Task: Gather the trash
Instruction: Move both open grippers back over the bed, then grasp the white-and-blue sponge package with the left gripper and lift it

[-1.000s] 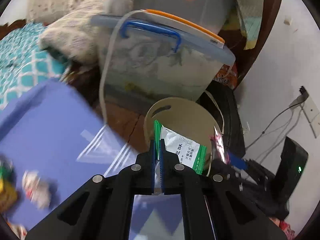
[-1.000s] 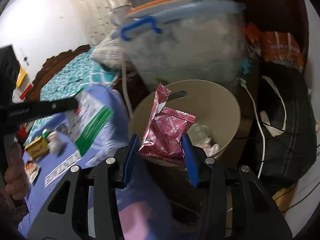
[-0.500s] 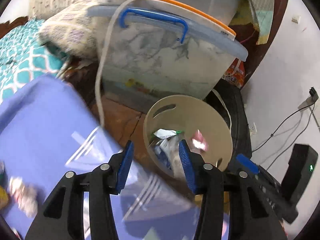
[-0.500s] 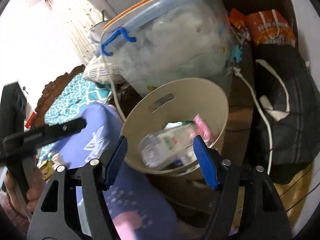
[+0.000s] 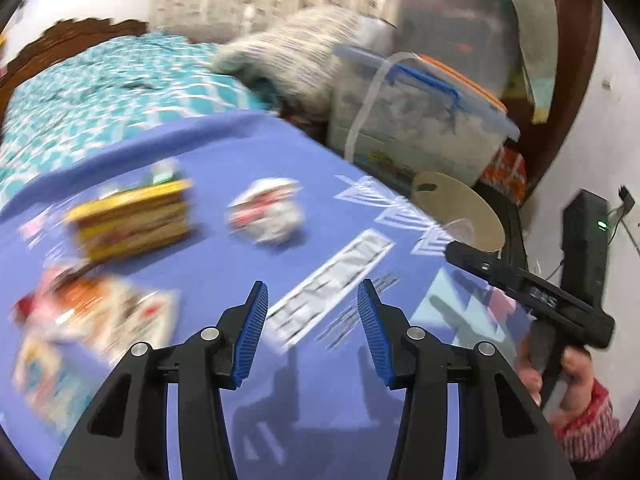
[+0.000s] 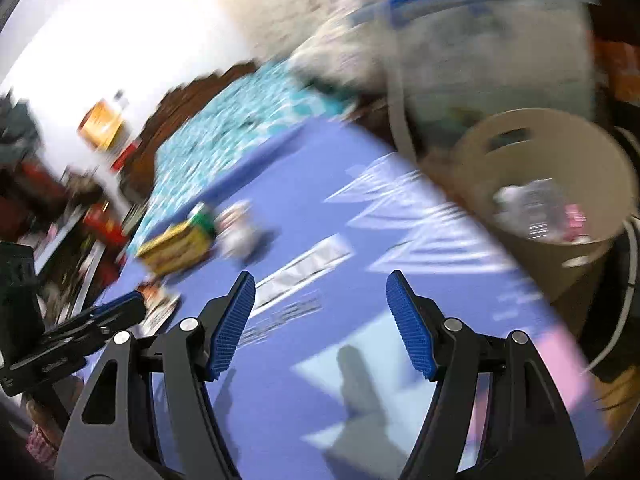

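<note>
place: home bedroom | signs: bed [image 5: 100, 92] with teal patterned cover and carved wooden headboard [image 5: 80, 34] | pillow [image 5: 292, 60] at the bed's end | plastic storage boxes [image 5: 420, 120] stacked beside the bed | beige bin [image 6: 560, 184] below the boxes

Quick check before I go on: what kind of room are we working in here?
Most likely a bedroom doubling as storage: a bed with a teal patterned cover, lidded plastic storage bins stacked beside it, and a blue-clothed table strewn with wrappers.

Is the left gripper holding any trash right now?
No, the left gripper is open with nothing between its blue pads; only the purple table cover shows through.
</note>
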`<state>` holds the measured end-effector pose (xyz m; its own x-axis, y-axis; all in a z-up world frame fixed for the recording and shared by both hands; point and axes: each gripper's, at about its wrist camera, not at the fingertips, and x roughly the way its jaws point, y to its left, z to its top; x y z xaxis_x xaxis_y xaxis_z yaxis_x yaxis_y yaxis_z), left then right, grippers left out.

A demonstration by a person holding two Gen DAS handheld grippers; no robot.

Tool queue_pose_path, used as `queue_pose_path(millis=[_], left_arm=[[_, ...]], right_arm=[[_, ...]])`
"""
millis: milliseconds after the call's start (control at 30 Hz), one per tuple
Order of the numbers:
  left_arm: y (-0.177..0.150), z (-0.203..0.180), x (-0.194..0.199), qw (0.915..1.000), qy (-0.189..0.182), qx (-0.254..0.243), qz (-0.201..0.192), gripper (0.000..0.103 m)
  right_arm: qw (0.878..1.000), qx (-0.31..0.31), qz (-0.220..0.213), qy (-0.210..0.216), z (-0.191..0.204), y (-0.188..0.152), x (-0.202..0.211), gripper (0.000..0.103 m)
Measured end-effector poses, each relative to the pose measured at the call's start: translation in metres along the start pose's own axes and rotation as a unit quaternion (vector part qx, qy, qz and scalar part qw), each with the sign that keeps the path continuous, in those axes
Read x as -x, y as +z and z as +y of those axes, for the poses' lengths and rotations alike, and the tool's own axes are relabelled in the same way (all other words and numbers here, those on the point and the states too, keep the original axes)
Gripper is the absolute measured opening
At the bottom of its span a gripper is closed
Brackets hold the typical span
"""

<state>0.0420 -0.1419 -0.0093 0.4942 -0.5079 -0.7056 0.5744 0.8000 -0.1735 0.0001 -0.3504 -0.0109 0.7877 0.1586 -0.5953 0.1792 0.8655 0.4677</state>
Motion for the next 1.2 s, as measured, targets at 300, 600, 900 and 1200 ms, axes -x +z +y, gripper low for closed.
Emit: queue_pose_path(millis=[300, 600, 900, 1200], left_arm=[[-0.056, 0.139, 0.093, 0.9836, 0.106, 0.139, -0.046, 0.045], [-0.07, 0.182, 0.089, 0.9748, 0.092, 0.197, -0.049, 0.045], [-0.076, 0.193, 0.087, 0.9702, 0.077, 0.225, -0.046, 0.048], [-0.073, 0.181, 0.064, 0.9721, 0.068, 0.224, -0.017, 0.064]], right_arm=[[0.99, 0.095, 0.082, 0.065, 0.115, 0.017, -0.089, 0.057], [0.977, 0.189, 0.084, 0.047, 0.176, 0.095, -0.183, 0.058], [0.963, 0.189, 0.168, 0.096, 0.166, 0.061, -0.199, 0.055], [0.957, 0.233, 0.107, 0.135, 0.186, -0.005, -0.121, 0.053]])
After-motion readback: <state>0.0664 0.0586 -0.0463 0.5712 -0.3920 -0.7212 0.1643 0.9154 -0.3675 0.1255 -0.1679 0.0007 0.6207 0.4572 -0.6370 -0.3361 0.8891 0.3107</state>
